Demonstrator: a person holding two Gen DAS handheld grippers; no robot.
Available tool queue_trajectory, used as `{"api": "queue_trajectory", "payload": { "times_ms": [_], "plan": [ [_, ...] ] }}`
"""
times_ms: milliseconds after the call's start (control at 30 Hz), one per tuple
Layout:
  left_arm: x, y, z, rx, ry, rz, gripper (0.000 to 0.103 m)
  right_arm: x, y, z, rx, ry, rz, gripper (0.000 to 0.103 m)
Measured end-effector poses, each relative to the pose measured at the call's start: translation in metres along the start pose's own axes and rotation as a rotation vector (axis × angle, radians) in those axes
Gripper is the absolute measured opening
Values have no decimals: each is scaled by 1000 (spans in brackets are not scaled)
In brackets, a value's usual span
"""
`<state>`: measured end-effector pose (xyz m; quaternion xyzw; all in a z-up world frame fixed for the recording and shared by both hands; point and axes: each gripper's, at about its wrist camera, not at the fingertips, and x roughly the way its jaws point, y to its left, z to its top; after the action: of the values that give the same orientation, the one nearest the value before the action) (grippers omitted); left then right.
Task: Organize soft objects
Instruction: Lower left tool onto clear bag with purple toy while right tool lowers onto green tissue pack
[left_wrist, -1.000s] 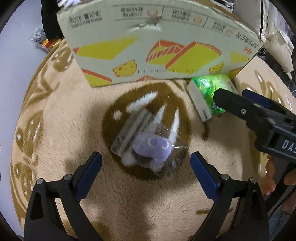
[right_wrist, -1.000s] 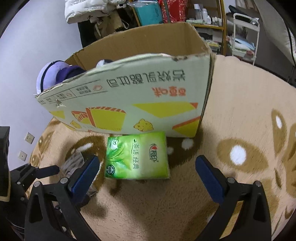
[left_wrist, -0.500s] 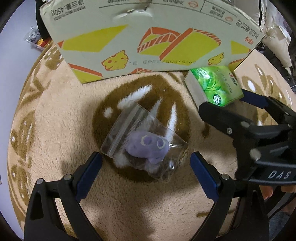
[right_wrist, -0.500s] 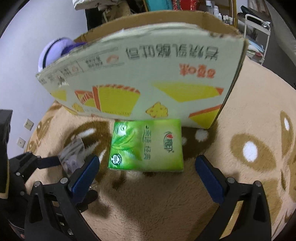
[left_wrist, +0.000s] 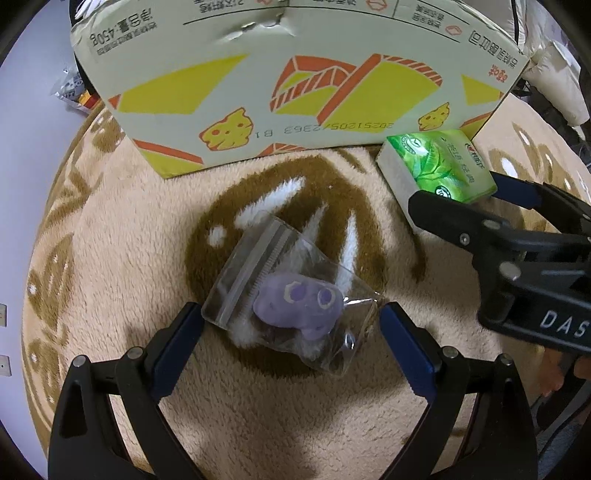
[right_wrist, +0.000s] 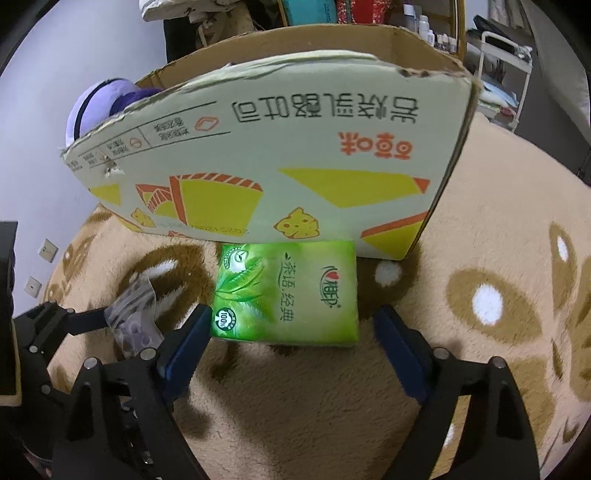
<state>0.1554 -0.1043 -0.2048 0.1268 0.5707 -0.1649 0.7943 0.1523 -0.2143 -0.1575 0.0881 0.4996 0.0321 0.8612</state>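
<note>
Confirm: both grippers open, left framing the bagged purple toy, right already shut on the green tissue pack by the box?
Not quite. The right gripper is open, not shut: in the right wrist view its fingers flank the tissue pack without clamping it. The rest holds: the left gripper is open around the bagged toy, and the pack lies by the box.

Left gripper (left_wrist: 291, 321): black plastic frame, blue pads on fingers (left_wrist: 177, 347), silver screws at joints. Right gripper (right_wrist: 290, 326): same black frame, blue pads, silver screws; white "DAS" lettering on body. Bare skin of hand (left_wrist: 561, 373) just beside that lettering.
</note>
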Motion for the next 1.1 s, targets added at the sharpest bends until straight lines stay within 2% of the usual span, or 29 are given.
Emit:
{"api": "queue_trajectory", "payload": {
  "times_ms": [733, 833, 967, 1100],
  "plan": [
    [1, 0, 0, 16, -6, 3, 95, 2, 3, 2, -16, -12, -6, 93],
    [-1, 2, 1, 6, -17, 3, 89, 2, 4, 2, -21, -15, -9, 92],
    [-2, 7, 4, -11, -28, 6, 78, 1, 6, 2, -28, -17, 8, 83],
    [-3, 13, 6, -29, -30, -1, 74, 0, 7, 2, -33, -15, 12, 82]
  ]
}}
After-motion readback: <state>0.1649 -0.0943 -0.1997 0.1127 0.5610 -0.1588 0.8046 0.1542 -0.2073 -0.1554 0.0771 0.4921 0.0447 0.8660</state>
